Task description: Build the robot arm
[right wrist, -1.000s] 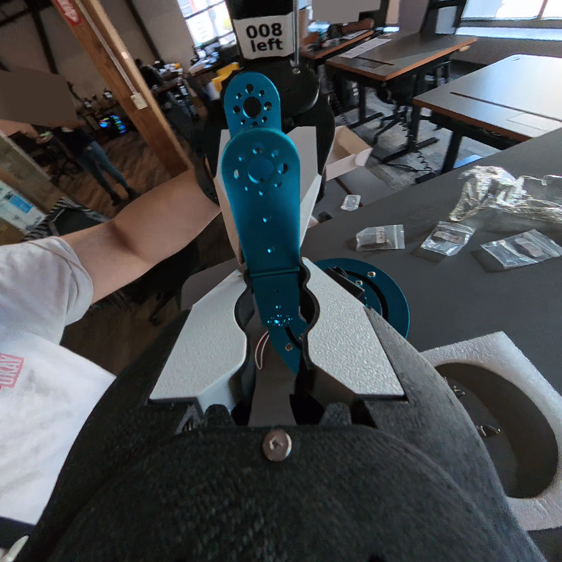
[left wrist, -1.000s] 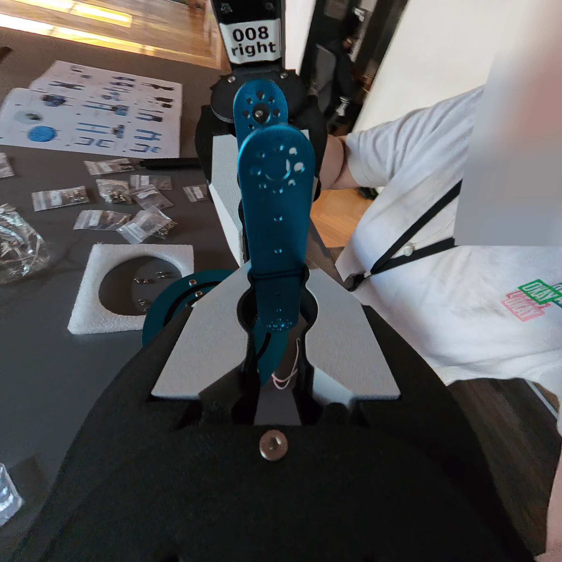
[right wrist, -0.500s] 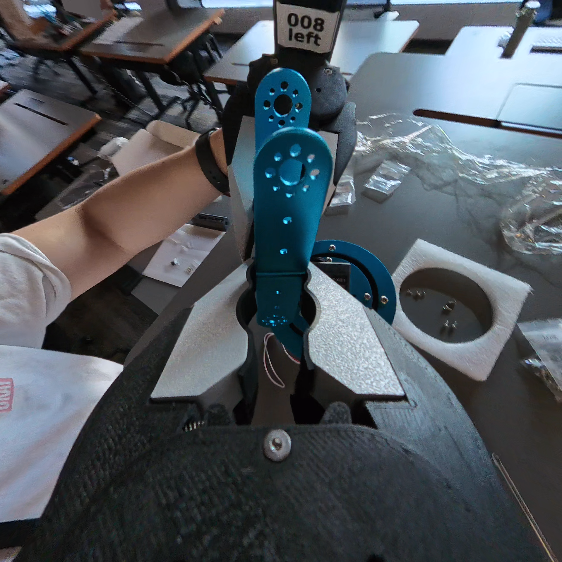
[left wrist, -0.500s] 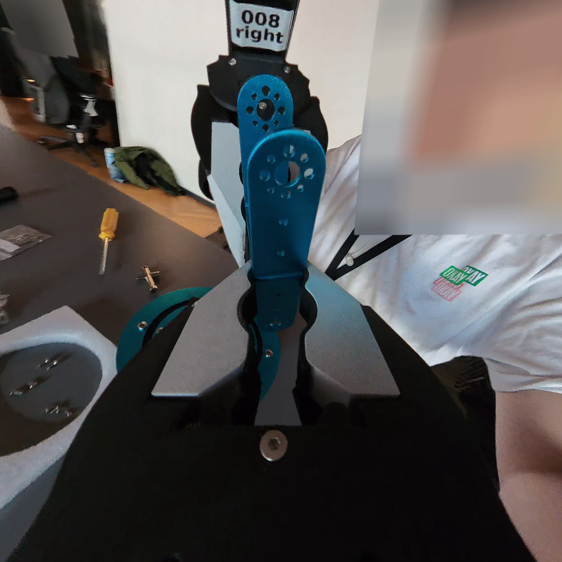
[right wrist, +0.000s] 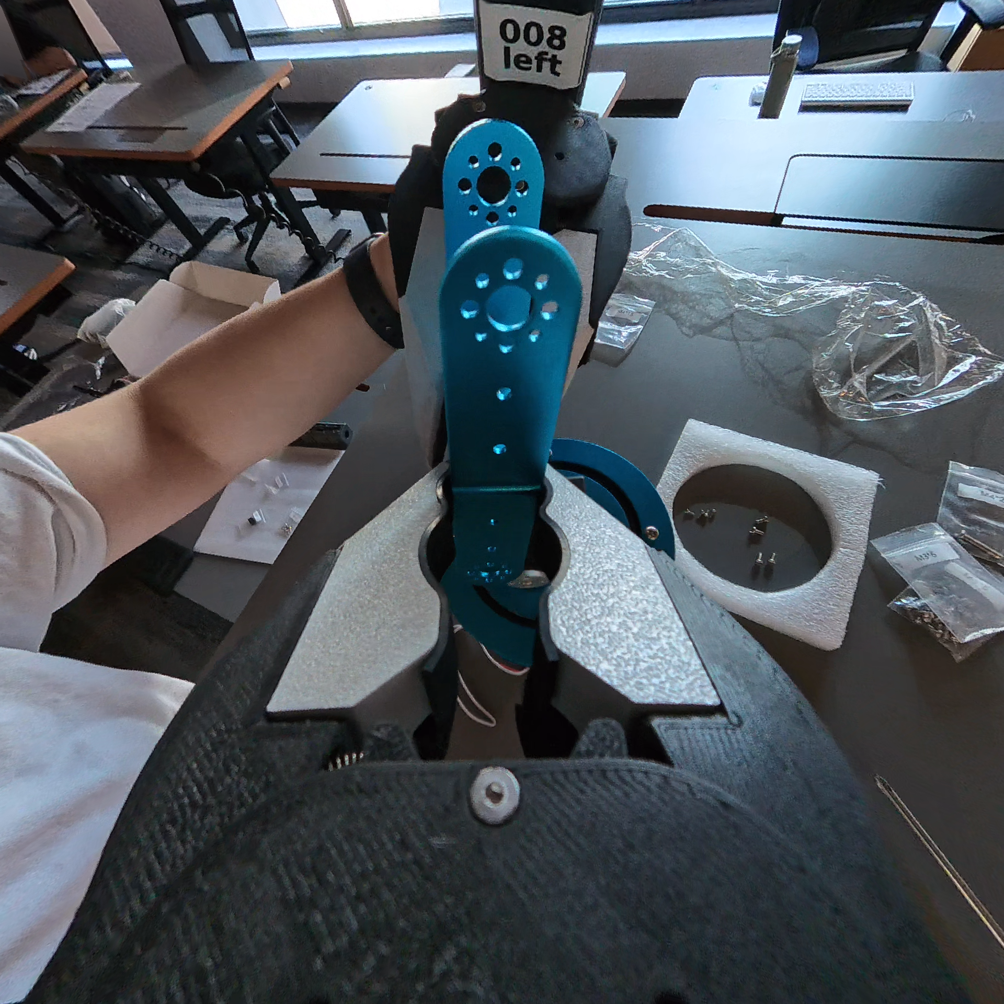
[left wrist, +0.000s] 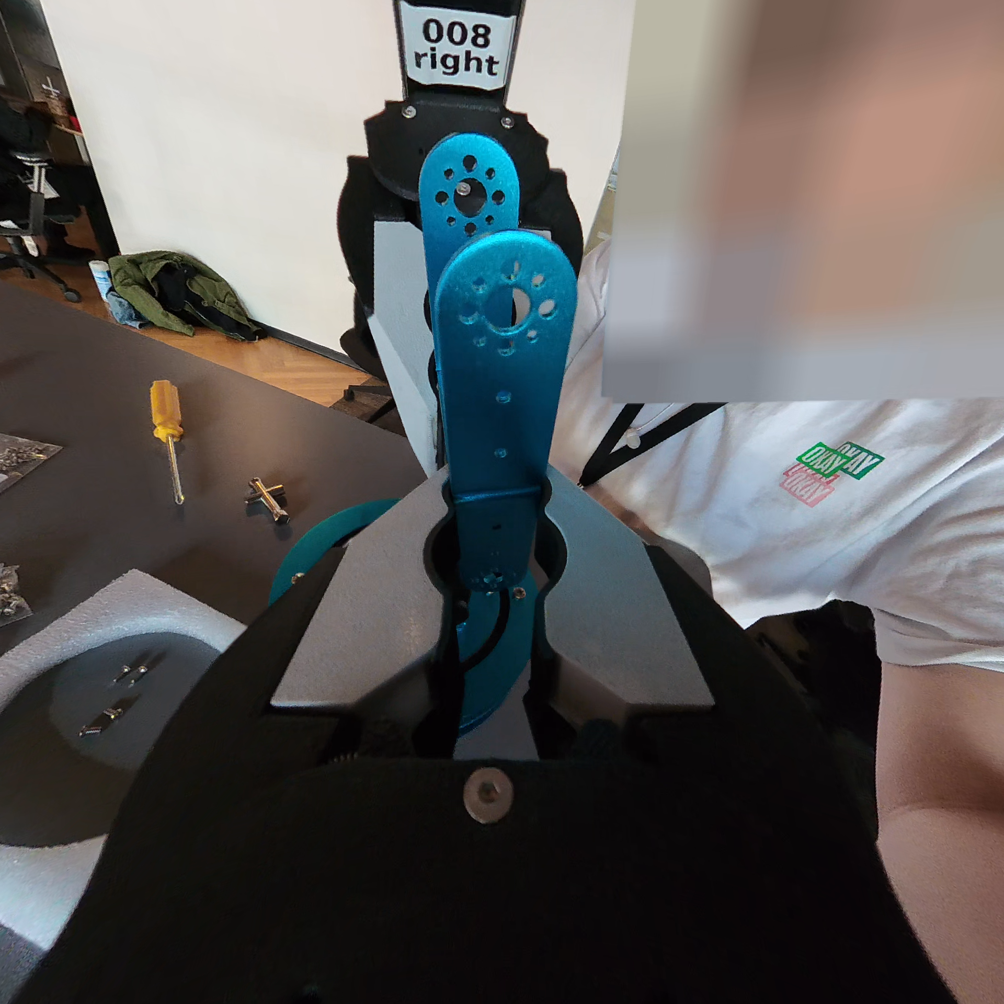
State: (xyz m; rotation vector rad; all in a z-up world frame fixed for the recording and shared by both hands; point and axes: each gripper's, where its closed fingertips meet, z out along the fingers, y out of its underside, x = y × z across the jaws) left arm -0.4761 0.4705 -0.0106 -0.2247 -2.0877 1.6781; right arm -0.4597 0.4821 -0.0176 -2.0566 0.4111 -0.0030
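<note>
A blue metal bracket with two upright, hole-patterned arms (left wrist: 505, 380) stands between my two grippers, which face each other. My left gripper (left wrist: 497, 489) is shut on the lower part of the arm nearest it. My right gripper (right wrist: 497, 483) is shut on the other arm (right wrist: 505, 380) from the opposite side. Each gripper shows behind the bracket in the other's view. Below the bracket a blue round ring base (left wrist: 315, 548) lies on the dark table; it also shows in the right wrist view (right wrist: 614, 489). Thin wires hang between the right fingers.
A white foam square (right wrist: 771, 614) with a round hole holds several loose screws. A yellow screwdriver (left wrist: 165, 429) and a small cross wrench (left wrist: 266, 497) lie on the table. Screw bags (right wrist: 945, 576) and crumpled plastic film (right wrist: 869, 337) lie nearby. A person in a white shirt (left wrist: 760, 543) stands close. Both grippers' tips are close together, under 4 cm apart.
Both grippers have swung around together with the bracket held between them, so the background has turned in both views. The grip on the bracket is unchanged.
</note>
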